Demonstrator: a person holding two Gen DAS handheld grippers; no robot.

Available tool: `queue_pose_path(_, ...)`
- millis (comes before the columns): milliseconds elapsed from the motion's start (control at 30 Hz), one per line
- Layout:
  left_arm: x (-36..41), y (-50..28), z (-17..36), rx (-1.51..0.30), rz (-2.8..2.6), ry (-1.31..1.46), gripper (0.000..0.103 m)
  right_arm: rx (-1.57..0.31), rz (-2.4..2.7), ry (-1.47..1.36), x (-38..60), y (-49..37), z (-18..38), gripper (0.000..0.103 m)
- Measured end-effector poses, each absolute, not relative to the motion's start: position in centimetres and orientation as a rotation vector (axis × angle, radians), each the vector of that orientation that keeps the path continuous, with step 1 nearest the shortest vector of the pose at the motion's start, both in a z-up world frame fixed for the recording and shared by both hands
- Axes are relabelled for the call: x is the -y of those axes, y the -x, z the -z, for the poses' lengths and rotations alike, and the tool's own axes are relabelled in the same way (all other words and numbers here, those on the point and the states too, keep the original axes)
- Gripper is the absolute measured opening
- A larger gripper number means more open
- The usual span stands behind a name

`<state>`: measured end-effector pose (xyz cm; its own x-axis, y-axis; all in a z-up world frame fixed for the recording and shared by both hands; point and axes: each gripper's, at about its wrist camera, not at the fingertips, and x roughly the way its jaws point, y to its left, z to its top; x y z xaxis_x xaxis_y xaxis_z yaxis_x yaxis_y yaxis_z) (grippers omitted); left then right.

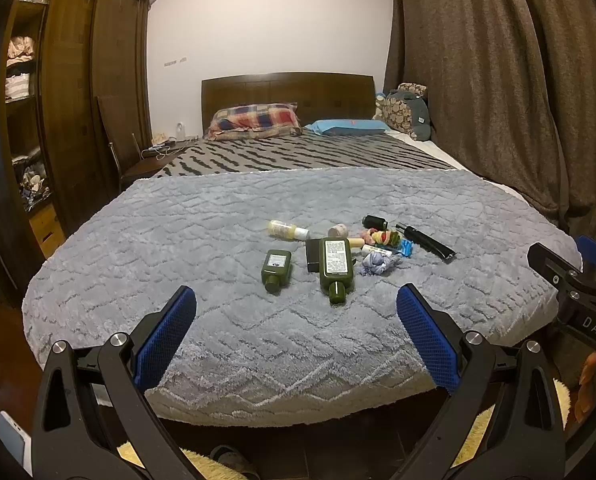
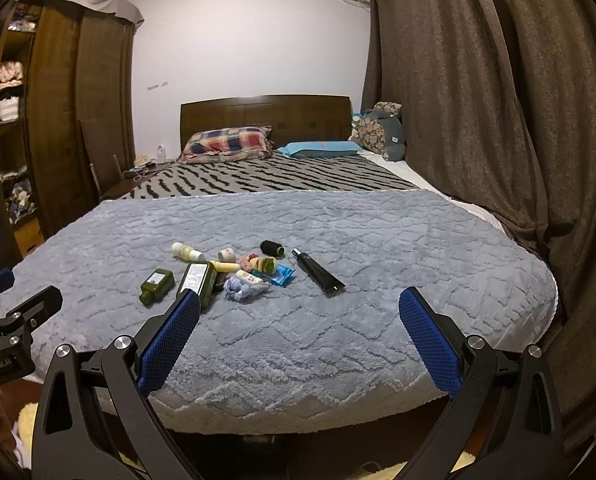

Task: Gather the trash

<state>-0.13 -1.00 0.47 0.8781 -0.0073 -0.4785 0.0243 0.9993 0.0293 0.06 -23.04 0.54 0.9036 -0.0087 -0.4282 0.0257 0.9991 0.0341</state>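
A cluster of small items lies on the grey blanket (image 1: 178, 240) near the foot of the bed. It holds a small green bottle (image 1: 276, 270), a large green bottle (image 1: 336, 266), a cream bottle (image 1: 288, 230), a black tube (image 1: 425, 241), a black spool (image 1: 374, 222), a crumpled lilac cloth (image 1: 377, 263) and a blue wrapper (image 1: 405, 247). The same items show in the right wrist view: the small green bottle (image 2: 156, 285), the large green bottle (image 2: 196, 280) and the black tube (image 2: 317, 271). My left gripper (image 1: 296, 304) is open and empty before the bottles. My right gripper (image 2: 299, 306) is open and empty, right of the cluster.
The bed has a wooden headboard (image 1: 288, 94), a plaid pillow (image 1: 256, 120) and a blue pillow (image 1: 347, 126). A wooden wardrobe (image 1: 70, 100) stands at the left. A brown curtain (image 1: 497, 80) hangs along the right. A slipper (image 1: 232, 458) lies on the floor below.
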Motion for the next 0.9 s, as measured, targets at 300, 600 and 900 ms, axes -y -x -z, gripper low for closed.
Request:
queue_pose_path(300, 1.06, 0.28, -0.39, -0.497, 0.020, -0.041, 0.095, -0.442, 0.018, -0.042, 23.22, 0.01, -0.65, 0.100)
queue_pose_path(600, 1.12, 0.31, -0.34, -0.498, 0.020, -0.042, 0.095, -0.442, 0.019, -0.047, 23.62, 0.05, -0.53, 0.100)
queue_pose_path(900, 1.71, 0.30, -0.37, -0.502, 0.022, -0.046, 0.095, -0.442, 0.020, -0.048, 23.71, 0.05, -0.45, 0.100)
